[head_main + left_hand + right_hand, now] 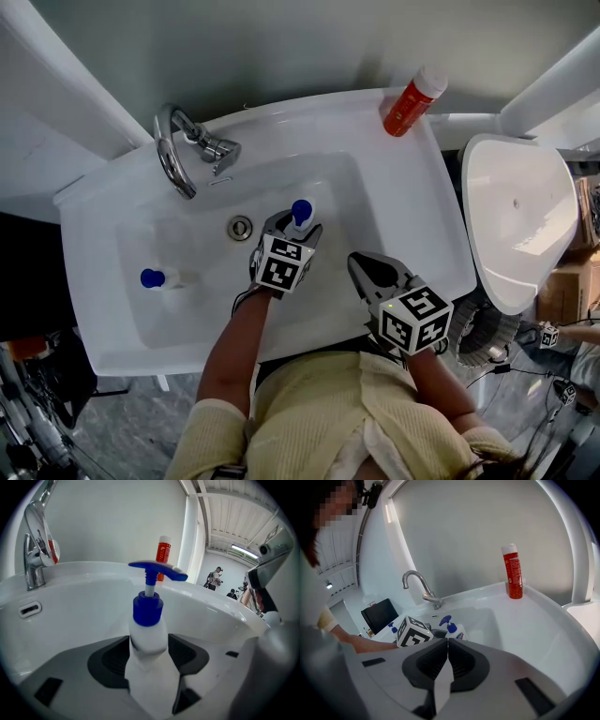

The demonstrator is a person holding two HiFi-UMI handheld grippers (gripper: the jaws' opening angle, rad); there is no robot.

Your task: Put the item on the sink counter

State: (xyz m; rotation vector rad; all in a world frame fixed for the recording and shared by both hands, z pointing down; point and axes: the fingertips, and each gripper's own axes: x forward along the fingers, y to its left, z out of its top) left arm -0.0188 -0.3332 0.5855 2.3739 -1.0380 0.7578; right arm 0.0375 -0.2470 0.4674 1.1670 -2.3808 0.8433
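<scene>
The bottle (pixel 148 634) stands upright mid-basin (pixel 309 178) between the left gripper's (pixel 292 228) released jaws, so an uneven squeeze could tip it or let it slip, while the right gripper (pixel 448 656) hangs clenched and empty, near right.

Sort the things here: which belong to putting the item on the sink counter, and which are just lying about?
Job: pump bottle, left tool around it, sink counter.
Lying about: red bottle, faucet, small blue-capped bottle in the basin, right tool.
</scene>
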